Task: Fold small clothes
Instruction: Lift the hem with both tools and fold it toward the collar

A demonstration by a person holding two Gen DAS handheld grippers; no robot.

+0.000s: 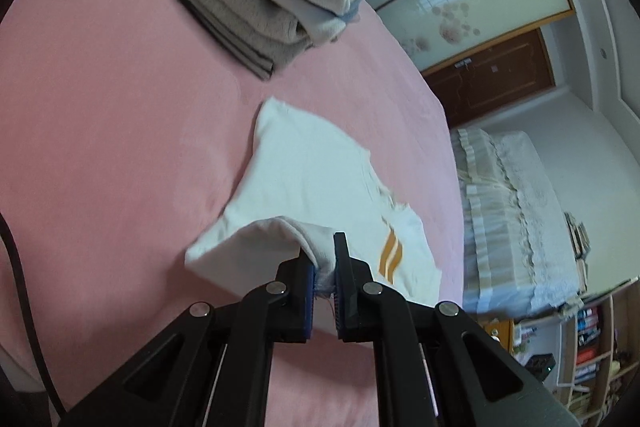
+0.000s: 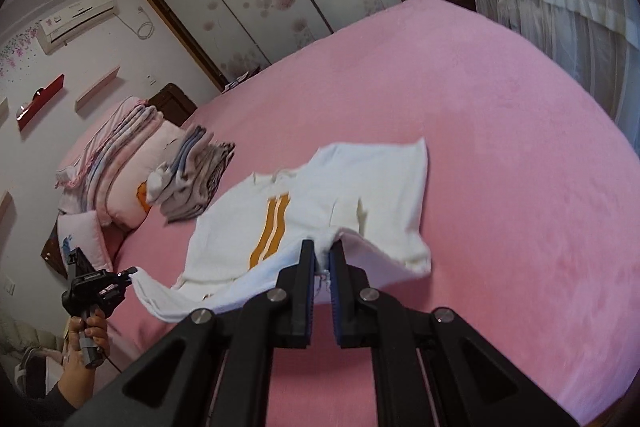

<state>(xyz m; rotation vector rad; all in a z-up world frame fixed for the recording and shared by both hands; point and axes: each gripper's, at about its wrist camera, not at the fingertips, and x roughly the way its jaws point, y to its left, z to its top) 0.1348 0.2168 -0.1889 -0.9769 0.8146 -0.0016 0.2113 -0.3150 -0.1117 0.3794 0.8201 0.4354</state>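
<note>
In the left wrist view, the left gripper (image 1: 324, 259) has its fingers clamped on a lifted hem corner of the white shirt (image 1: 304, 163), which lies on the pink bed (image 1: 100, 107) near a stack of folded clothes (image 1: 256, 7). In the right wrist view, the right gripper (image 2: 322, 263) pinches the shirt's other hem corner, the cloth hanging between both grippers above the bed.

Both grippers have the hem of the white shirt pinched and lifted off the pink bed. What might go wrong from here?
1. The left gripper and right gripper each pinch only a thin edge of the white shirt with orange stripes; it may slip out.
2. The stack of folded grey towels lies close; a wide fold might brush it.
</note>
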